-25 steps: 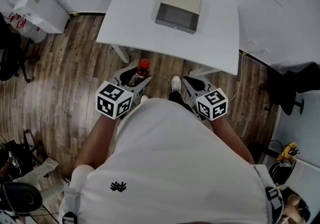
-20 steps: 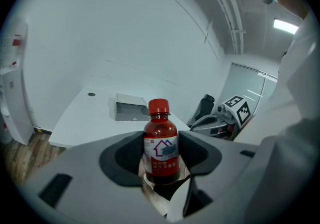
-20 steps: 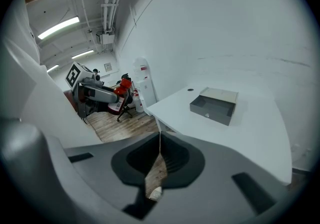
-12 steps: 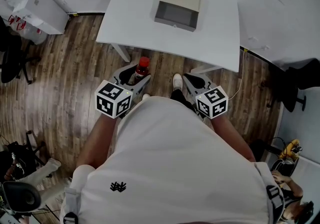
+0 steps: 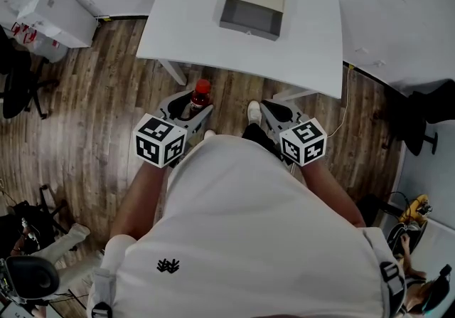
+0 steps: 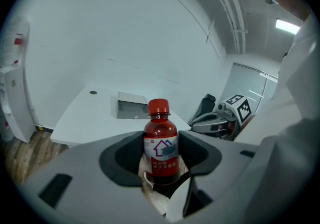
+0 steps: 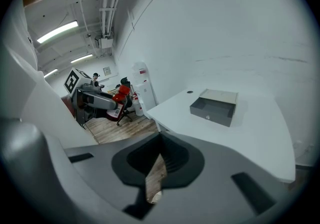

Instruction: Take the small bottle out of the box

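Small bottle [image 6: 161, 142] upright, cap up

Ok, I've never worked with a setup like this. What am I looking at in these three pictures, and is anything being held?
There is no robot arm here. A person in a white shirt holds a hand-held gripper in each hand. The top-down picture comes from a camera on their head. The other two come from cameras riding on each gripper, looking along its jaws. The left gripper has its jaws closed on a small red bottle with a red cap and white label, held over the wooden floor, clear of the table. The right gripper has its jaws together on nothing. On the white table sits an open grey box, which looks empty from here.
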`<state>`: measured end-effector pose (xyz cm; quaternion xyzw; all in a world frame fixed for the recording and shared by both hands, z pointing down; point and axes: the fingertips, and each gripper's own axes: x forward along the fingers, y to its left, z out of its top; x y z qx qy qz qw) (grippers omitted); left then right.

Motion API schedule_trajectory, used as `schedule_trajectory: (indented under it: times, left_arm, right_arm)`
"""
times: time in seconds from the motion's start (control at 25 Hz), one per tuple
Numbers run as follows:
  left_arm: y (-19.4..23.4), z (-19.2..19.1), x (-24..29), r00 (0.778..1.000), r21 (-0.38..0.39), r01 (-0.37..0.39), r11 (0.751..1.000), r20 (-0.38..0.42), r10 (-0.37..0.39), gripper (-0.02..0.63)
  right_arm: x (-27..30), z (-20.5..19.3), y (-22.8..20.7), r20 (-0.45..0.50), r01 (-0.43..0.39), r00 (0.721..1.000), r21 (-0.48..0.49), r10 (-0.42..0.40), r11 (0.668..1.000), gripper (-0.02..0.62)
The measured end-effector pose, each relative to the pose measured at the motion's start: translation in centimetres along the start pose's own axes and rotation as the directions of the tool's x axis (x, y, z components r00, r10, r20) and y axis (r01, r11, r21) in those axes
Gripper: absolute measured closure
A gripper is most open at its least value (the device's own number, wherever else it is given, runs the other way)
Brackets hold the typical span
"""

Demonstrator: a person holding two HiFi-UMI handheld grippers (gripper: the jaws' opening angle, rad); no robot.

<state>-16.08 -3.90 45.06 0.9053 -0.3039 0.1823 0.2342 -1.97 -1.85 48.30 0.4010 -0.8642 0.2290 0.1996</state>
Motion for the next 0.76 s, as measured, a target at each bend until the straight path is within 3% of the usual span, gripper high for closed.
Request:
schedule_trajectory:
  times: [0.76]
  left_arm:
    - [1.7,1.6,4.6,0.999,-0.032,-0.045,0.998,-0.032,0.044,0.385]
  right_arm:
    - [0.9,1.8,-4.7,-0.017,-0.044,0.999,-0.043,0.044,0.998,0.589]
